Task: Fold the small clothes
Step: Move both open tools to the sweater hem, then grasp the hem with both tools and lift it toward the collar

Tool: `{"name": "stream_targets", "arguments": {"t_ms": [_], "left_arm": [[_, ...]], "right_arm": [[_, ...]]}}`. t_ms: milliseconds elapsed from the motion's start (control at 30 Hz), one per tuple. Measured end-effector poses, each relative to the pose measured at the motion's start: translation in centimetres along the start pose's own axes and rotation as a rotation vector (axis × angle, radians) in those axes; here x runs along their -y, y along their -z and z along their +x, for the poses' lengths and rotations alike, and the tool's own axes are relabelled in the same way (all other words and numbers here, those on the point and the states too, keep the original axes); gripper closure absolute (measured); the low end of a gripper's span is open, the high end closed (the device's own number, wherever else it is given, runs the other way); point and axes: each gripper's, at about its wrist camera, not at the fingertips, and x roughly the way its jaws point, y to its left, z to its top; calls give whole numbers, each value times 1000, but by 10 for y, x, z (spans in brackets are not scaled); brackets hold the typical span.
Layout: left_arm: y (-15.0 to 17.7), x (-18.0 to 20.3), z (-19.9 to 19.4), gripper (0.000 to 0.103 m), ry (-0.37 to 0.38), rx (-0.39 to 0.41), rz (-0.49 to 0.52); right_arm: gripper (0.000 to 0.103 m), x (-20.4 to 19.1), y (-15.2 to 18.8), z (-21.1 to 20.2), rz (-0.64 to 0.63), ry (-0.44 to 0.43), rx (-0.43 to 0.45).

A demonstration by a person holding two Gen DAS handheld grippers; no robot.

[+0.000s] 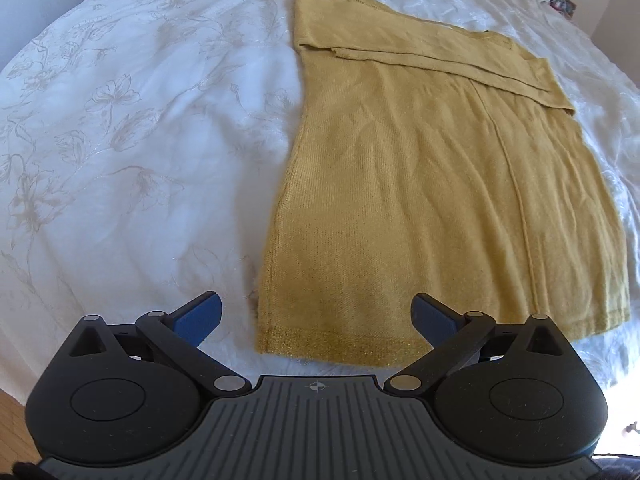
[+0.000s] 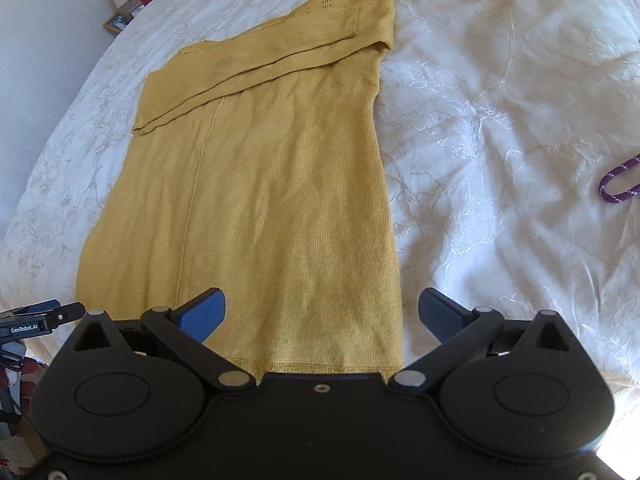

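- Left wrist view: one mustard-yellow knit top (image 1: 420, 168), flat on the white floral-embroidered bedspread (image 1: 120, 120); fills centre and right of frame, hem at the bottom edge btwn the fingers.
- Both sleeves already folded across the chest, upper right of frame; body not yet folded lengthwise.
- Left gripper (image 1: 316, 318): jaws spread wide, nothing held, poised at the hem's lower-left corner, no clear contact.
- Right wrist view: right gripper (image 2: 322, 316) likewise wide apart and empty, at the hem's lower-right corner; the top runs up toward upper centre.
- Handling, my guess: light, soft, floppy knit, will sag and stretch if lifted by one point. Thin, so pinch low to catch both layers. Best hold: the two hem corners, one per gripper, lift together and carry toward the shoulders.
- Count: 1 garment, 2 grippers, 1 purple braided cord loop (image 2: 618, 184) at right edge of the right view, well apart from the top.
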Motion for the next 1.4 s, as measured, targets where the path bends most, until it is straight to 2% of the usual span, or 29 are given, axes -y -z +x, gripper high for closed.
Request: {"name": "stream_targets", "arguments": {"t_ms": [233, 433, 567, 833, 967, 1200, 1400], "left_arm": [[1, -9, 8, 0, 23, 14, 51], [1, -13, 24, 0, 79, -18, 53], [0, -11, 38, 0, 98, -44, 57], [-4, -12, 56, 0, 106, -81, 63], [-5, -10, 57, 0, 95, -76, 69], [7, -7, 55, 0, 93, -21, 60], [4, -10, 52, 1, 107, -26, 52]], "right_arm": [[1, -11, 12, 0, -11, 15, 33], [1, -4, 18, 6, 11, 40, 51], [1, 5, 20, 16, 22, 57, 27], [0, 14, 27, 43, 84, -19, -51], [0, 15, 31, 52, 115, -21, -46], [0, 24, 36, 53, 162, -48, -8], [0, 26, 35, 51, 141, -53, -44]]}}
